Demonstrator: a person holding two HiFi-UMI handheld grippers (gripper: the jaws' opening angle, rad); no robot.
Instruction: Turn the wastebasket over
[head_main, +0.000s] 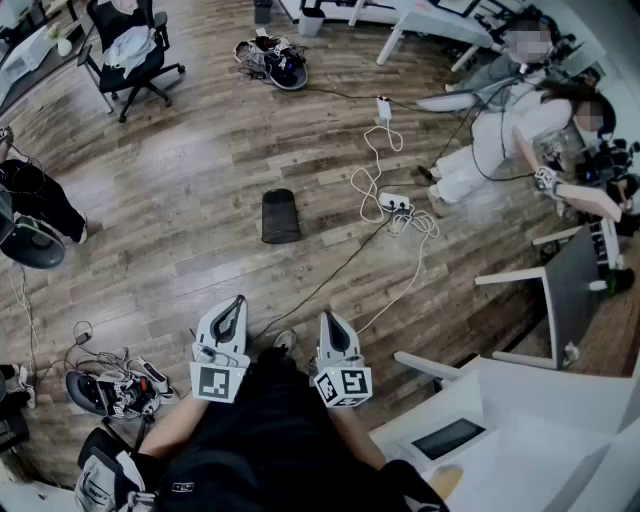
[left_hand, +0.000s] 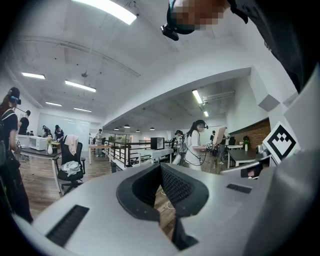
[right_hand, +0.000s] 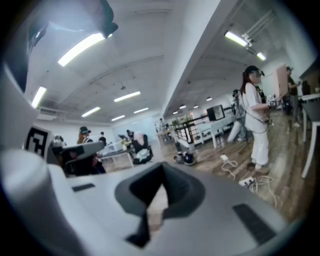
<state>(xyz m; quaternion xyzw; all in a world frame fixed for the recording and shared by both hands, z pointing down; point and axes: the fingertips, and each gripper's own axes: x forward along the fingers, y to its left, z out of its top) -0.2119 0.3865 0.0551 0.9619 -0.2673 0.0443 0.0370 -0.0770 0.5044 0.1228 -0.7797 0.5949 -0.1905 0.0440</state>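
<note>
Here we go: the wastebasket (head_main: 281, 216) is out on the wood floor (head_main: 180, 190) straight ahead of me, a dark mesh bin that looks to be lying on its side, well apart from both of my tools. From the head view it lines up almost between the two of them, a touch nearer the line of my left one. Nothing of mine touches it.

My left gripper (head_main: 238, 302) is held low in front of my body, its marker cube (head_main: 219, 381) facing up at me, tip aimed toward the bin. In the left gripper view, the left gripper (left_hand: 161, 170) is clenched, the ribbed pads pressed together at the tip, with only a sliver of floor showing through the notch below them. It grasps nothing.

My right gripper (head_main: 329, 320) sits just beside it, the two side by side and near each other without touching. In the right gripper view, the right gripper (right_hand: 161, 175) is clenched as well, jaws together, empty, with bare floor showing behind the gap.

Off to the right of the bin, a white power strip (head_main: 395, 201) trails a looping white cable (head_main: 375, 160), and a black cable (head_main: 330, 275) runs across the boards between bin and strip, heading toward my feet. A person in white (head_main: 495, 140) is at the far right, beside a desk
</note>
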